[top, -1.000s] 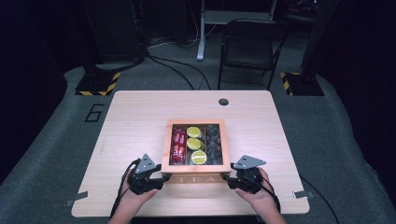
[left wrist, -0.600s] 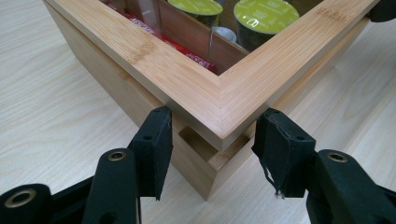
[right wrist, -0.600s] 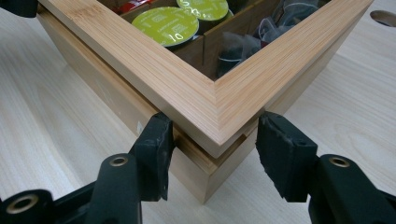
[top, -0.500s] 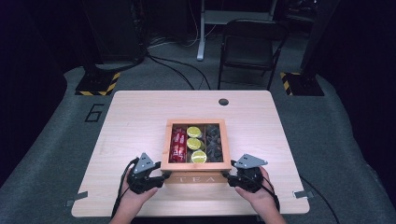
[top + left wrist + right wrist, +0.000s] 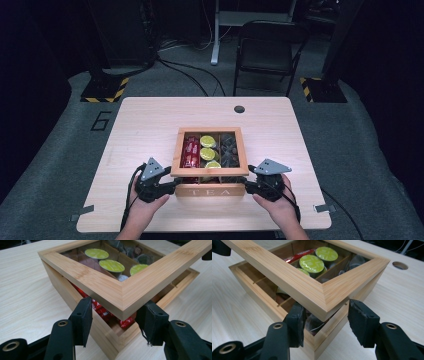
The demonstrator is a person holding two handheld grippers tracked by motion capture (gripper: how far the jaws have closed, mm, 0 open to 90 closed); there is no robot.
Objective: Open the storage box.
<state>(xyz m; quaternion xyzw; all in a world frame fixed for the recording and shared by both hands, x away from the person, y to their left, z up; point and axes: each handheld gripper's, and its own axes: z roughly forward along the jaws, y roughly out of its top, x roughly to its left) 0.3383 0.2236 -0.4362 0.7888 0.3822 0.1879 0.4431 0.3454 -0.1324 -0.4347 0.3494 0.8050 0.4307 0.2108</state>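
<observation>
- We see a bamboo tea box (image 5: 210, 190) at table centre, its glass-paned lid (image 5: 120, 293) tilted up.
- Our left gripper (image 5: 113, 317) at 7 o'clock and right gripper (image 5: 324, 317) at 5 o'clock stand with jaws apart around the lid's near corners.
- The pale woodgrain table (image 5: 150, 125) stands on grey carpet (image 5: 55, 135).

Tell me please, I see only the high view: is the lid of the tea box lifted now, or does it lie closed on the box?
Observer: Lifted. In the left gripper view the lid stands clear of the box at its near corner, with red packets showing in the gap.
Operator: Is the left gripper closed on the lid?
Observer: No, the left gripper is open, its jaws on either side of that corner.
Operator: And the right one?
Observer: The right gripper is open too, at the lid's other near corner.
</observation>
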